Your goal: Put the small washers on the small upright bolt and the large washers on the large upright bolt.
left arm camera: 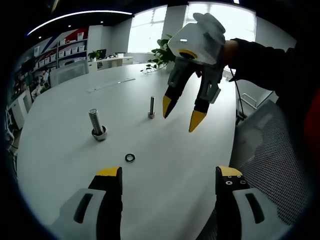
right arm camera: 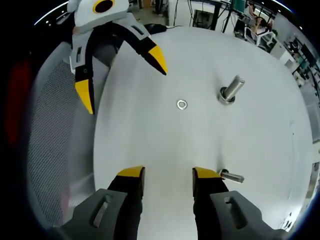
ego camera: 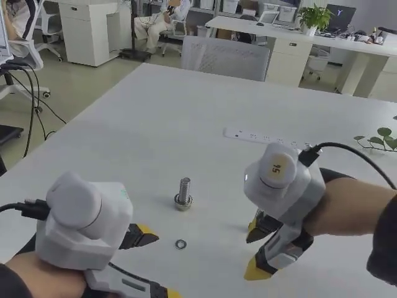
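The left gripper [ego camera: 158, 264] sits low at the near edge of the white table [ego camera: 155, 124], its yellow-tipped jaws spread wide apart with nothing between them. Its own view shows the same gap [left arm camera: 168, 171] over bare tabletop. The right gripper [ego camera: 254, 248] hovers above the table on the other side, tips pointing down, jaws also parted and empty. In its own view the gap [right arm camera: 169, 173] is narrower than the left one's.

The large bolt [ego camera: 183, 194] stands upright near the middle of the table, between the two grippers and a little beyond them. It has a wider collar at its foot; whether that is a washer or the bolt's own head cannot be told. One loose washer [ego camera: 180, 244] lies flat on the table just in front of this bolt, apart from both grippers.

The small bolt [left arm camera: 151, 107] stands upright farther along the table, well apart from the large bolt [left arm camera: 97, 125], with the right gripper [left arm camera: 181, 114] hanging close beside it. In the right gripper view the small bolt [right arm camera: 230, 176] lies just beside one jaw tip, without clear contact.

A white power strip [ego camera: 260, 138] lies farther back on the table.
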The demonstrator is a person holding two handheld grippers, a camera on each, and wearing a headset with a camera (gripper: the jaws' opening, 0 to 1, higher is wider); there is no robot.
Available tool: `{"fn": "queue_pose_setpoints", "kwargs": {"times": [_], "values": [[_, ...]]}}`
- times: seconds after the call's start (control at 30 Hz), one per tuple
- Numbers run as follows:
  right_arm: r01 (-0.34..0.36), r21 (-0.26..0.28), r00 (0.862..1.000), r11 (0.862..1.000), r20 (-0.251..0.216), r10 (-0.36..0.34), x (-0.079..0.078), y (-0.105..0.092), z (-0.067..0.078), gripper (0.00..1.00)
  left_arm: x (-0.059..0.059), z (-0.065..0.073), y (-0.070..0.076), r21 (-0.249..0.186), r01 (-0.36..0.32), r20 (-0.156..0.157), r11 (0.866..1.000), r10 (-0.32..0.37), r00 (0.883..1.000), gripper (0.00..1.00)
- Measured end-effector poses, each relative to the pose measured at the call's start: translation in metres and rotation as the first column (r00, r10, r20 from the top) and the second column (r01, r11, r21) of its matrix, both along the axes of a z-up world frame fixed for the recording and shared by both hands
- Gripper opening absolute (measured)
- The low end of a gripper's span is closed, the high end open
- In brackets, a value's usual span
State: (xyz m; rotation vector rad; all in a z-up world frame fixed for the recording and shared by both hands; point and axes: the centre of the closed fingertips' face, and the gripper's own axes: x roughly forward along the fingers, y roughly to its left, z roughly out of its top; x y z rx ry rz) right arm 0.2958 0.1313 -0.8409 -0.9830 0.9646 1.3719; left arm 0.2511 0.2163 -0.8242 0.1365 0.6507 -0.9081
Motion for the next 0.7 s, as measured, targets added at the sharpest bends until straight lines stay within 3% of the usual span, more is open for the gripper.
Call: {"fn": "queue_pose_setpoints", "kwargs": {"times": [0.53, 0.7], "values": [[-0.106, 0.025, 0.994, 0.994, 0.021, 0.105, 0.004, 0.059, 0.005, 0.4, -0.002, -0.001, 0.003, 0.005, -0.005, 0.001, 1.0, 0.005, 1.0, 0.75], [-0.13, 0.027, 0.991, 0.991, 0.017, 0.13, 0.003, 0.073, 0.0, 0.39, -0.002, -0.001, 0.004, 0.004, -0.01, 0.0, 1.0, 0.01, 1.0, 0.75]]}}
